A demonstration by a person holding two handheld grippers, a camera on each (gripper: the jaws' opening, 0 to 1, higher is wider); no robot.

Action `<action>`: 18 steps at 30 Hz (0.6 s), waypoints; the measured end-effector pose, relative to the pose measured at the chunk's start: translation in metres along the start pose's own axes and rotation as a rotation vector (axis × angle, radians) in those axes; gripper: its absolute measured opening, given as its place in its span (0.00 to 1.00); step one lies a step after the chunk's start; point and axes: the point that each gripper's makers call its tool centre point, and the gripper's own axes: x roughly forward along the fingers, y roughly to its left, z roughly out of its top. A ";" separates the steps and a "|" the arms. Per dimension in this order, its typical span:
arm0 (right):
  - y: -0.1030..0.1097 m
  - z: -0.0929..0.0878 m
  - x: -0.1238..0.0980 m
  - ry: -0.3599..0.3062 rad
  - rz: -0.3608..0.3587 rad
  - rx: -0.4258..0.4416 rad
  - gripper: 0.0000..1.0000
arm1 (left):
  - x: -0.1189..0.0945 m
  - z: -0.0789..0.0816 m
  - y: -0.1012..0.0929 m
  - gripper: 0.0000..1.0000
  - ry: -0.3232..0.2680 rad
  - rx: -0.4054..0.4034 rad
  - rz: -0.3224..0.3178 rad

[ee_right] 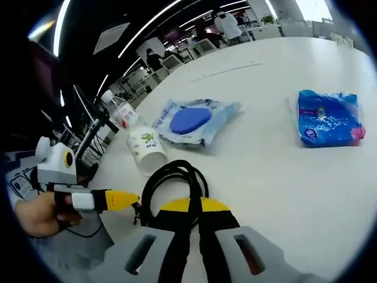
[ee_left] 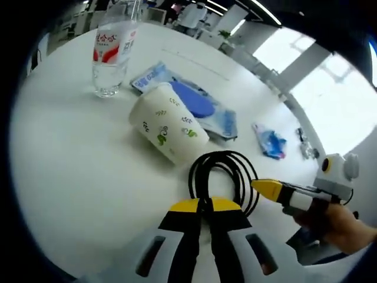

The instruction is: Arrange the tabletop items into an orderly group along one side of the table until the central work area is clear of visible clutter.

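A coiled black cable (ee_left: 221, 171) lies on the white table (ee_left: 76, 165) just ahead of my left gripper (ee_left: 205, 205), whose yellow-tipped jaws are shut on the coil's near end. My right gripper (ee_left: 266, 187), held in a hand, comes in from the right with its tip at the coil's right side. In the right gripper view the black cable (ee_right: 174, 177) runs down between the shut jaws of my right gripper (ee_right: 191, 206), and my left gripper (ee_right: 121, 199) touches the coil from the left. A paper cup (ee_left: 168, 124) (ee_right: 146, 148) lies on its side beyond the cable.
A water bottle (ee_left: 112, 50) (ee_right: 121, 112) stands upright past the cup. A wipes pack with a blue lid (ee_left: 197, 101) (ee_right: 191, 121) lies flat beside the cup. A small blue packet (ee_left: 271, 143) (ee_right: 327, 118) sits apart, near a small metal item (ee_left: 306, 148). Office desks and people stand beyond the table.
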 end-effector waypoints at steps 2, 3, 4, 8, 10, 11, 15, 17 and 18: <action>0.000 0.003 -0.007 -0.014 0.000 0.010 0.00 | 0.000 0.000 -0.007 0.00 0.001 0.003 -0.012; -0.001 0.004 -0.009 -0.018 -0.001 0.015 0.00 | 0.000 0.000 -0.009 0.00 0.002 0.004 -0.016; -0.003 0.004 -0.013 -0.023 -0.006 0.021 0.00 | 0.000 0.000 -0.013 0.00 0.002 0.005 -0.021; -0.007 0.009 -0.027 -0.053 -0.018 0.050 0.00 | 0.000 0.001 -0.029 0.00 0.002 0.018 -0.051; -0.011 0.010 -0.032 -0.066 -0.024 0.060 0.00 | 0.001 0.002 -0.037 0.00 0.004 0.022 -0.067; -0.013 0.012 -0.036 -0.077 -0.027 0.069 0.00 | 0.001 0.002 -0.043 0.00 0.006 0.026 -0.077; -0.022 0.020 -0.052 -0.119 -0.041 0.097 0.00 | 0.004 0.006 -0.062 0.00 0.013 0.034 -0.111; -0.027 0.023 -0.059 -0.138 -0.049 0.111 0.00 | 0.005 0.007 -0.071 0.00 0.018 0.049 -0.122; -0.030 0.024 -0.062 -0.147 -0.054 0.115 0.00 | 0.007 0.008 -0.077 0.00 0.020 0.065 -0.132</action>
